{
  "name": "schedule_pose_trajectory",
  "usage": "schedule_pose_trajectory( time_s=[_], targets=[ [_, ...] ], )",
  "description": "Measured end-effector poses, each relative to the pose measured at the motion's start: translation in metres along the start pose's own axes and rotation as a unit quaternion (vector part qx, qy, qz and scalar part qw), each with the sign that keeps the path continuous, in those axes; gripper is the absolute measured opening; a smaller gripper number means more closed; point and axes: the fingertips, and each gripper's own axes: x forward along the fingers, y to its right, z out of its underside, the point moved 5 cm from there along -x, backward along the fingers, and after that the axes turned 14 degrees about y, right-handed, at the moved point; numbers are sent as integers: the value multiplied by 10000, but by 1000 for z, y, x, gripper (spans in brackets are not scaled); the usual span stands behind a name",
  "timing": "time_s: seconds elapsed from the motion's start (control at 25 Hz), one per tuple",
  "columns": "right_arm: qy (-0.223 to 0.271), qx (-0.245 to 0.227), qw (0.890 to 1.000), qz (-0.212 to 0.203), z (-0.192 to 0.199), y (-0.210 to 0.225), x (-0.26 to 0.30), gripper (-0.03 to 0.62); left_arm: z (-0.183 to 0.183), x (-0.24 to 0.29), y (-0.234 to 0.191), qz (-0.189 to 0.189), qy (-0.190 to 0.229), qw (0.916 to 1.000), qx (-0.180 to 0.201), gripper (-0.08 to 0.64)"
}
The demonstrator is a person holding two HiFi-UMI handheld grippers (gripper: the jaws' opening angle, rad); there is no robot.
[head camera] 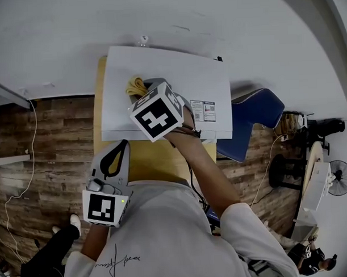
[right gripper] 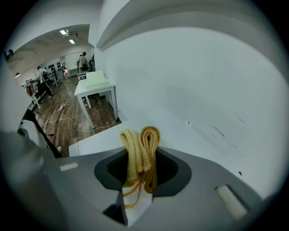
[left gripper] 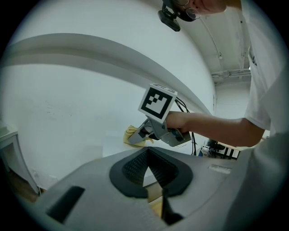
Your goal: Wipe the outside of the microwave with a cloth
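My right gripper [head camera: 145, 88] is clamped on the one cloth [right gripper: 142, 145], a yellow rag bunched into two soft folds that stick out past the jaw tips. It sits over the top panel of the single white microwave [head camera: 159, 64], toward the rear left. I can't tell whether it is actually pressing on the panel. I judge the cloth to be light, limp and easy to squash, so it will drag and flatten under pressure rather than push back. Gripping the gathered middle, as it is now, leaves loose fabric to meet the surface. The casing looks smooth and rigid, and probably slick, so the rag should glide. My left gripper [head camera: 124, 146] hangs low by the wooden table [head camera: 157, 164], jaws together with nothing between them. That makes one cloth, one microwave and two grippers.
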Motion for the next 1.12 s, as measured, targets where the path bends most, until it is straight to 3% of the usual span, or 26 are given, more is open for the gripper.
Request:
schedule_pose_trajectory(
  time_s=[0.28, 0.4, 0.48, 0.56, 0.64, 1.12],
  targets=[
    [221, 8, 9986, -485, -29, -35, 24, 124, -9, 1, 2, -83, 144, 9999, -39, -5],
    [326, 255, 9956, -837, -37, -48, 30, 124, -10, -1, 3, -203, 201, 9995, -161, -5],
    [442, 630, 9877, -1365, -43, -60, 31, 124, -11, -4, 5, -245, 216, 9993, -164, -5],
    [594, 992, 9730, -1995, -49, -72, 24, 124, -10, -8, 7, -262, 201, 9994, -128, -5],
    [741, 1209, 9622, -2324, -51, -76, 13, 124, -8, -10, 7, -275, 177, 9994, -135, -5],
    [962, 1636, 9718, -1401, -6, 2, -51, 123, -1, -2, 20, 69, 72, 9999, -45, -5]
  ],
)
